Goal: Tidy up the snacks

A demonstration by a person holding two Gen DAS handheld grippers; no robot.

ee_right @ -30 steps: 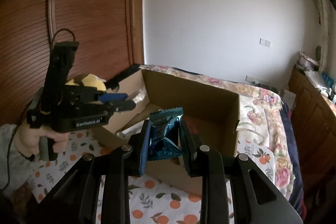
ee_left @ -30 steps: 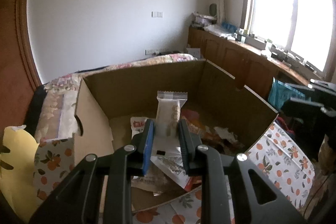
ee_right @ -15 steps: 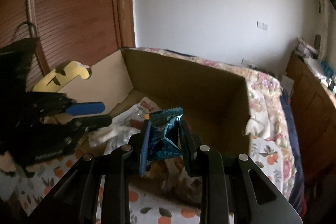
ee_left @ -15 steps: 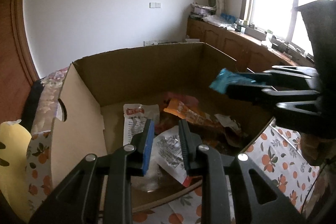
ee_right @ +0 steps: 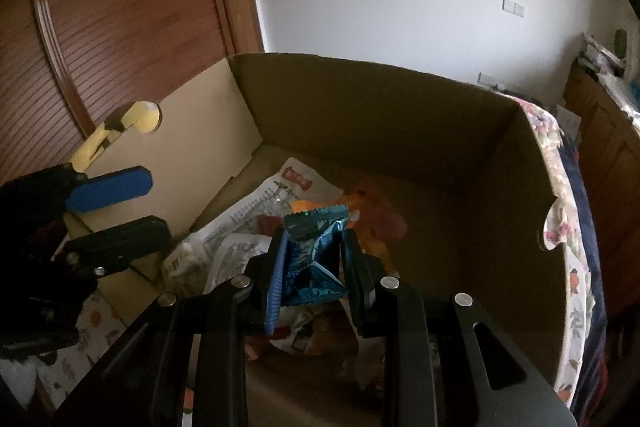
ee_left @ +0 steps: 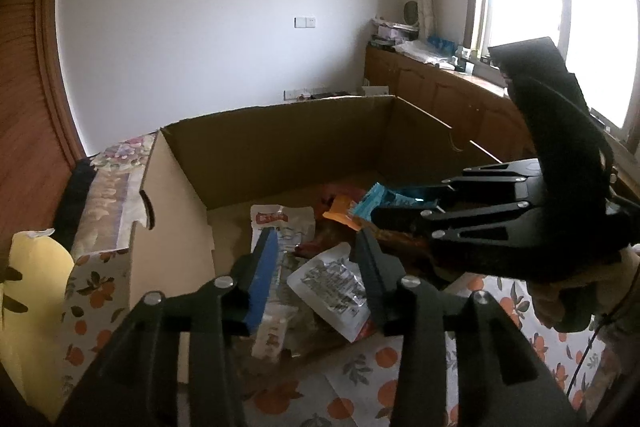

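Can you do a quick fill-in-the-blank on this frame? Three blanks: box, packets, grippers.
1. The snack packets lie inside an open ____ box.
2. The right gripper is shut on a crinkled ____ packet.
3. The left gripper, jaws opening, has ____ between its fingers.

Missing words: cardboard; blue; nothing

A plain white wall carries a light switch. Bright daylight floods a window above wooden cabinets; a louvred wooden door stands left.
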